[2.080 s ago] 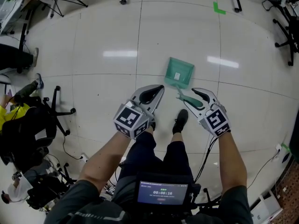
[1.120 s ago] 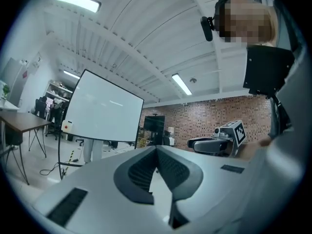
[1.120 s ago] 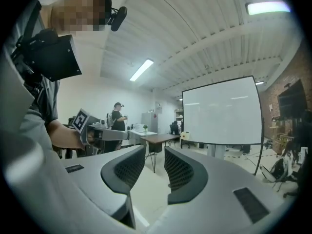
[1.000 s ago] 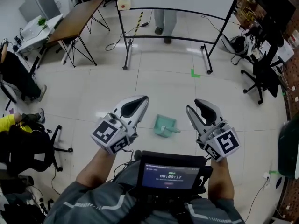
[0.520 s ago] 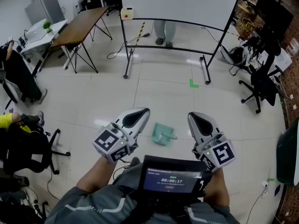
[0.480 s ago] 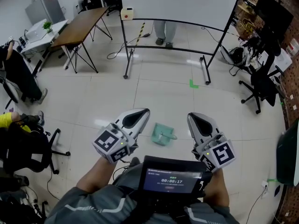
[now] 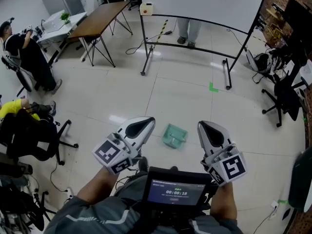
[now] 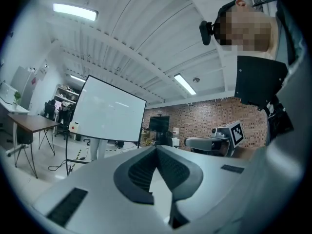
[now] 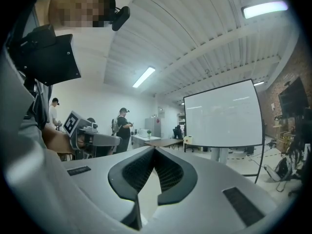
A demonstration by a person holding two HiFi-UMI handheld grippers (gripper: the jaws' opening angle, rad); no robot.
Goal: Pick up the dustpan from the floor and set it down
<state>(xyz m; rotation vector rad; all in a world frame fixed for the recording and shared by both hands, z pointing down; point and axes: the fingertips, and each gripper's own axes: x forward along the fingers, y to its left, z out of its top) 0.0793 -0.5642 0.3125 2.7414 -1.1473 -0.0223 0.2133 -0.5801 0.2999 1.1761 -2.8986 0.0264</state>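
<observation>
The teal dustpan (image 7: 174,135) is lying flat on the pale tiled floor (image 7: 122,91), out of any grip, and in the head view it is showing between our two grippers and well below them. It is too small there for us to be reading any label on it. We are holding the left gripper (image 7: 147,123) to its left with the jaws pressed together at the tips, and its own view is showing nothing caught between them. We are holding the right gripper (image 7: 203,127) to its right in the same way, jaws closed on each other and empty. Both are pointing level, away from us, and each is carrying a cube with black-and-white square markers at its back. Against our chest a small screen (image 7: 176,192) is showing a timer that is reading 00:00:18; the smaller lines under it are blurring out. Farther off, a green tape corner (image 7: 213,87) is sticking to the floor in front of a rolling whiteboard (image 7: 204,4), whose face is looking blank. A cream box (image 7: 146,9) with a red dot is hanging on its frame, and a person's legs (image 7: 189,30) are standing behind it. A wooden table (image 7: 100,21) is standing to the left, and black office chairs (image 7: 285,94) are standing at the right.
</observation>
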